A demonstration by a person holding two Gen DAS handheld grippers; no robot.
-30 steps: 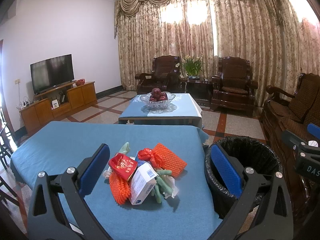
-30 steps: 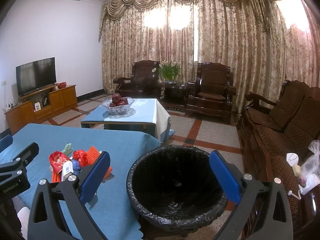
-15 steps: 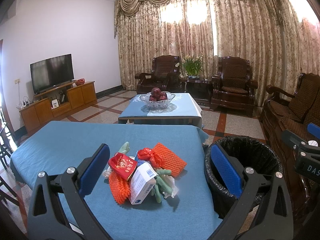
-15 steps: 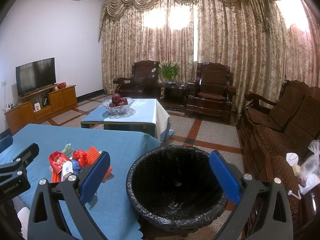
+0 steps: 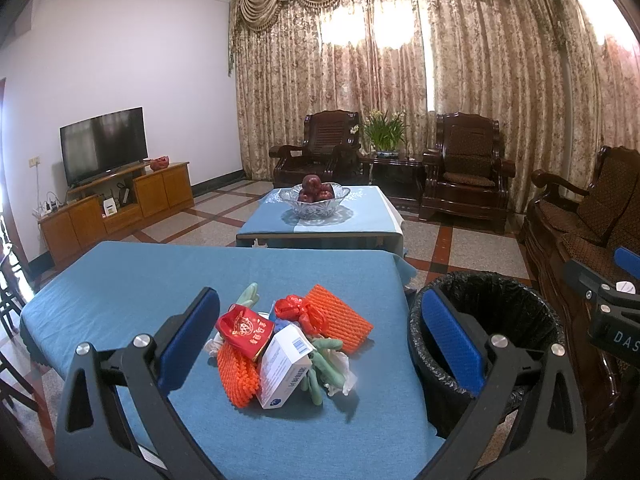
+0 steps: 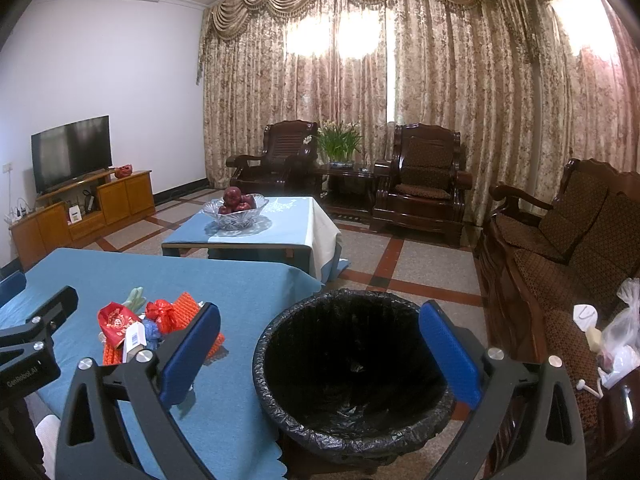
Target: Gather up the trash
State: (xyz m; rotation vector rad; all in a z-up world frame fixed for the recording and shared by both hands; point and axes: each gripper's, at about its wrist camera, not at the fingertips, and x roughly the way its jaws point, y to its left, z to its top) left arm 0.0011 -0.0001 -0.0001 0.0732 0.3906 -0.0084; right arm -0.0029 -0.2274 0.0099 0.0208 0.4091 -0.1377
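A heap of trash lies on the blue tablecloth (image 5: 140, 280): a white carton (image 5: 284, 364), a red packet (image 5: 244, 330), orange foam nets (image 5: 340, 316), a red plastic bag (image 5: 298, 310) and green pods (image 5: 326, 364). My left gripper (image 5: 320, 344) hovers open just short of the heap, nothing between its blue pads. To the right of the table stands a bin lined with a black bag (image 6: 352, 372). My right gripper (image 6: 320, 352) hangs open over the near side of the bin, empty. In the right wrist view the heap (image 6: 136, 328) sits at the left.
A low table with a glass fruit bowl (image 5: 314, 200) stands beyond. Dark wooden armchairs (image 5: 464, 172) and a sofa (image 6: 560, 248) line the back and right. A TV on a wooden cabinet (image 5: 112, 204) is at the left. Plastic bags (image 6: 616, 332) lie by the sofa.
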